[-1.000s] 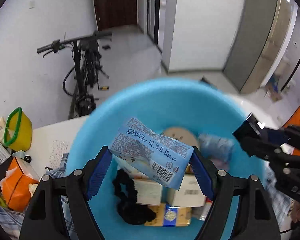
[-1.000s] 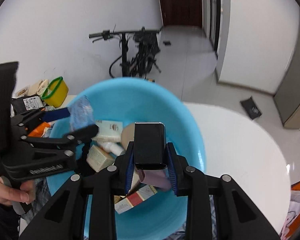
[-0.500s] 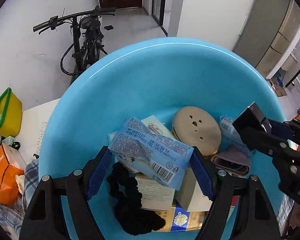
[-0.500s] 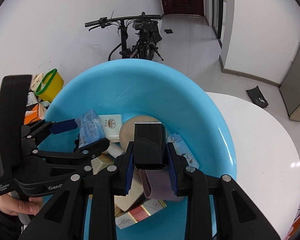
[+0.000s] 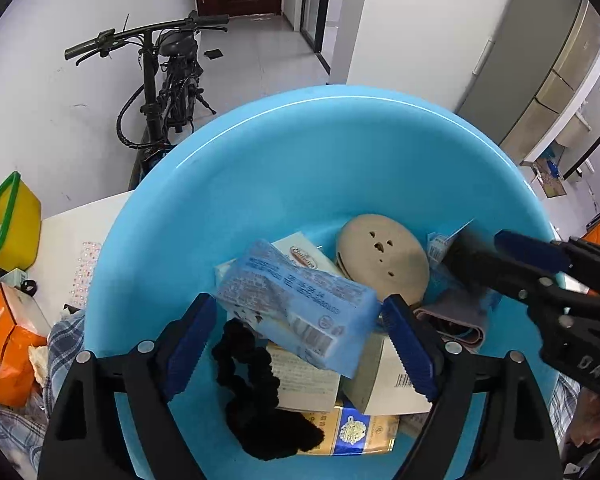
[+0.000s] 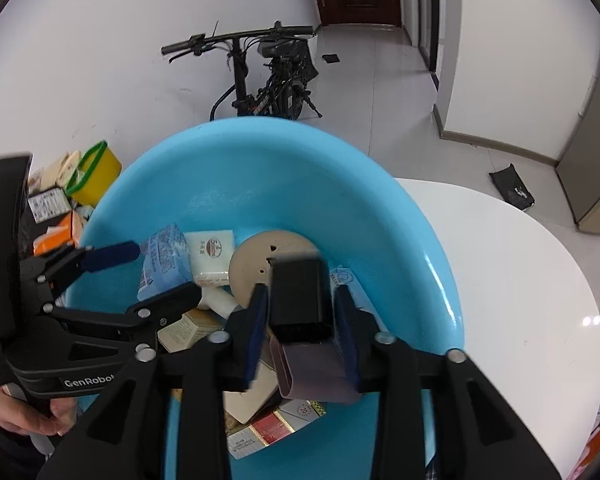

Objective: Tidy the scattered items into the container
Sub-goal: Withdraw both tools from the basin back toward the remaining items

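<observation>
left gripper [image 5: 298,344]: my fingers have just spread, so the pale blue printed plastic snack packet [image 5: 296,304] is let go and blurred mid-drop over the big round sky-blue plastic basin [image 5: 312,152]. Half a second back it was still pinched tight.

right gripper [image 6: 300,326]: also loosening. The black rectangular box [image 6: 300,298] now sits between the pads with a gap on each side, low inside the basin; earlier it was squeezed.

meaning: two more items are going into the basin, so I reckon this round's basically done and both hands can head back for more.

count, inside the basin: one tan round disc with holes [image 5: 382,258], one black scrunchie [image 5: 252,376], one folded mauve band [image 6: 312,372], one gold-and-blue carton [image 5: 352,430], a few cardboard boxes I can't count cleanly.

count, left of the basin: one yellow tub with a green handle [image 5: 10,220], one orange packet [image 5: 4,356], so there's stuff left.
</observation>
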{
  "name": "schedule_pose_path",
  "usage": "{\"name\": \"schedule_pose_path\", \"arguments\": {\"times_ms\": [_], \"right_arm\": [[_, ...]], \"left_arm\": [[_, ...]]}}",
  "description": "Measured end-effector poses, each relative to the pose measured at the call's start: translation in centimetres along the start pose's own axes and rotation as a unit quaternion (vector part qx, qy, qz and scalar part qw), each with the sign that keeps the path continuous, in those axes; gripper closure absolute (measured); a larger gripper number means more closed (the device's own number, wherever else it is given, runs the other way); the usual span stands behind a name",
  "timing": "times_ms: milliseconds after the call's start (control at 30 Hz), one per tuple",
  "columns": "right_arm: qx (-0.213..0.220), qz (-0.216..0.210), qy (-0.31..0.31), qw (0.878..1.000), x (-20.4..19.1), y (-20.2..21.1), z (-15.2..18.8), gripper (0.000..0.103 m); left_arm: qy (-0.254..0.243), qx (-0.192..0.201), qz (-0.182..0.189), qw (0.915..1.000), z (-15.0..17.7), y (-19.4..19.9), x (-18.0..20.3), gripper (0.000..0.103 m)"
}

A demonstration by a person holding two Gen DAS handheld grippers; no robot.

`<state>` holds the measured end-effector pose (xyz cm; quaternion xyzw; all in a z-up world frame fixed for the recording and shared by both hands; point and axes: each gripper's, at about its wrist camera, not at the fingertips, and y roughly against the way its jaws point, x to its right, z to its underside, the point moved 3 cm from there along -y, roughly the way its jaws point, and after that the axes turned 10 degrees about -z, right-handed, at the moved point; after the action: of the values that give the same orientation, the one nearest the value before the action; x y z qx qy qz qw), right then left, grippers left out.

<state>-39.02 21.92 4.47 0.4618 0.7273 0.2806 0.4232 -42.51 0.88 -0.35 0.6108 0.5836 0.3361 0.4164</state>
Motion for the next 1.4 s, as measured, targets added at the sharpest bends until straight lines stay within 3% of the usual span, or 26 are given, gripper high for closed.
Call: {"name": "schedule_pose_path", "arguments": {"times_ms": [67,267,467,633,700,1000,1067,1100,1133,1267,1333,1400], "right_arm": [[0.009,-0.008,-0.003,1.0,0.0,0.5,0.0,0.044],[0.019,-0.003,-0.005,1.0,-0.4,1.9,0.1,0.043],[0.034,0.006,0.0,0.999,-0.7,4.5,1.0,0.043],[0.065,-0.002,0.005,0.998,-2.1,7.9,2.5,0.042],[0.089,-0.011,0.01,0.996,-3.0,9.9,3.7,0.032],[0.215,0.008,0.06,0.975,-6.8,18.1,11.2,0.02],[0.236,0.007,0.069,0.969,-7.8,19.4,13.2,0.016],[0.243,0.0,0.076,0.967,-8.4,19.9,14.1,0.012],[0.248,-0.007,0.083,0.965,-8.5,20.4,15.2,0.01],[0.26,-0.014,0.093,0.961,-9.6,20.8,19.1,0.01],[0.274,-0.004,0.098,0.957,-9.9,20.8,20.9,0.01],[0.291,0.018,0.11,0.95,-10.3,20.9,22.7,0.008]], "left_arm": [[-0.002,0.006,0.001,1.0,0.3,0.6,0.1,0.016],[0.008,0.031,0.004,0.9995,1.1,3.1,-0.3,0.016],[0.015,0.058,-0.015,0.9981,2.7,6.5,-1.1,0.016],[0.031,0.088,-0.001,0.9956,4.6,10.7,-2.0,0.016],[0.04,0.108,0.006,0.9933,5.8,12.8,-2.4,0.016],[0.08,0.194,0.036,0.9772,13.1,21.0,-4.0,0.016],[0.084,0.224,0.037,0.9704,15.2,22.7,-4.2,0.009],[0.083,0.24,0.039,0.9666,16.4,23.4,-4.1,0.0],[0.077,0.259,0.039,0.9621,17.6,24.1,-3.8,0.0],[0.036,0.315,-0.001,0.9485,22.1,25.5,-1.8,0.0],[0.029,0.334,-0.023,0.9418,24.0,25.5,-1.1,0.0],[0.033,0.342,-0.022,0.9389,25.5,24.8,-0.8,0.0]]}}
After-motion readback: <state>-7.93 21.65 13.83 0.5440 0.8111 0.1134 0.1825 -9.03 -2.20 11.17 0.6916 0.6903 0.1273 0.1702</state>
